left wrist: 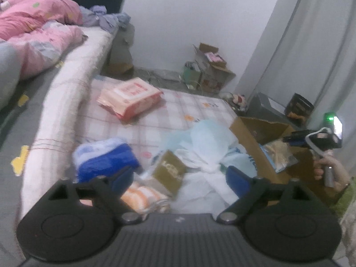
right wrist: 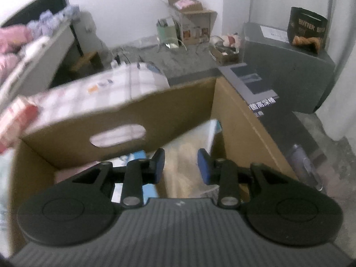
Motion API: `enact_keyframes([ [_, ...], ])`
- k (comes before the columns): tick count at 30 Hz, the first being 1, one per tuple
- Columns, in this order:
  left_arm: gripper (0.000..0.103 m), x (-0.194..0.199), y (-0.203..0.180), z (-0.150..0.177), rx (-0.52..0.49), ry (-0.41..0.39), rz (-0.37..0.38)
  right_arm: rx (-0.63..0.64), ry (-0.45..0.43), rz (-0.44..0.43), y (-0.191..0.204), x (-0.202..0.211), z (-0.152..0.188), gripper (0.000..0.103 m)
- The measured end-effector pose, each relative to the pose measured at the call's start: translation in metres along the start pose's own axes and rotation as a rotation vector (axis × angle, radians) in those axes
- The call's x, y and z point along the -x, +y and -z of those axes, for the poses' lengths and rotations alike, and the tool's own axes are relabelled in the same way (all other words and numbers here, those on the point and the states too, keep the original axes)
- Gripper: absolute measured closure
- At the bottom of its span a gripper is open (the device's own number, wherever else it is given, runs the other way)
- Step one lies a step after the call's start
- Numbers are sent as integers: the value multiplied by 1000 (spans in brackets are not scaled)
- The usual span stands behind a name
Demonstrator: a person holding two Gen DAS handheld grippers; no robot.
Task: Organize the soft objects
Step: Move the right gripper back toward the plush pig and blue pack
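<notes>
In the left wrist view my left gripper (left wrist: 180, 178) is open above a heap of soft things on a checked mat (left wrist: 178, 109): a blue and white plush cloth (left wrist: 104, 158), an orange striped towel (left wrist: 142, 197), an olive packet (left wrist: 170, 172) and pale blue plastic bags (left wrist: 204, 138). A pink wipes pack (left wrist: 130, 96) lies farther back. My right gripper (right wrist: 181, 166) is open and empty over the open cardboard box (right wrist: 73, 133). Below it in the box lies a clear bag with tan contents (right wrist: 184, 158). The right gripper (left wrist: 316, 138) also shows at the right over the box (left wrist: 251, 131).
A bed with a pink quilt (left wrist: 37, 33) stands at the left. Open cartons (right wrist: 191, 20) and clutter sit by the far wall. A dark case (right wrist: 287, 71) with a black snack bag (right wrist: 308, 30) stands right of the box. A bottle (right wrist: 304, 166) lies on the floor.
</notes>
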State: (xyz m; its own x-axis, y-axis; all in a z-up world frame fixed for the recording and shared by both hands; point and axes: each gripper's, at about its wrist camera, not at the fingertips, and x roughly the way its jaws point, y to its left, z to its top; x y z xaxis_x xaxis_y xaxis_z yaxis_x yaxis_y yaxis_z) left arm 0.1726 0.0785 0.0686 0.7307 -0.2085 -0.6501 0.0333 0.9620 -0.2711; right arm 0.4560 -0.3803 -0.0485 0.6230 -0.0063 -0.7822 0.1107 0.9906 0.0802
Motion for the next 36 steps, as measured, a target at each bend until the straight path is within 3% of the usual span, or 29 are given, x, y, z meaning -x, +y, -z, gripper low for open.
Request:
enact_keyframes([
  [10, 6, 47, 15, 24, -64, -106, -31, -73, -141, -216, 18, 136, 15, 52],
  [17, 6, 70, 29, 43, -89, -149, -30, -50, -89, -460, 71, 202, 48, 48],
  [23, 6, 78, 38, 46, -74, -169, -63, 61, -19, -582, 146, 222, 58, 47],
  [28, 6, 69, 47, 42, -75, -168, -138, 127, 76, -667, 209, 220, 61, 46],
  [36, 9, 37, 76, 19, -27, -122, -175, 253, 204, -722, 315, 196, 60, 42],
])
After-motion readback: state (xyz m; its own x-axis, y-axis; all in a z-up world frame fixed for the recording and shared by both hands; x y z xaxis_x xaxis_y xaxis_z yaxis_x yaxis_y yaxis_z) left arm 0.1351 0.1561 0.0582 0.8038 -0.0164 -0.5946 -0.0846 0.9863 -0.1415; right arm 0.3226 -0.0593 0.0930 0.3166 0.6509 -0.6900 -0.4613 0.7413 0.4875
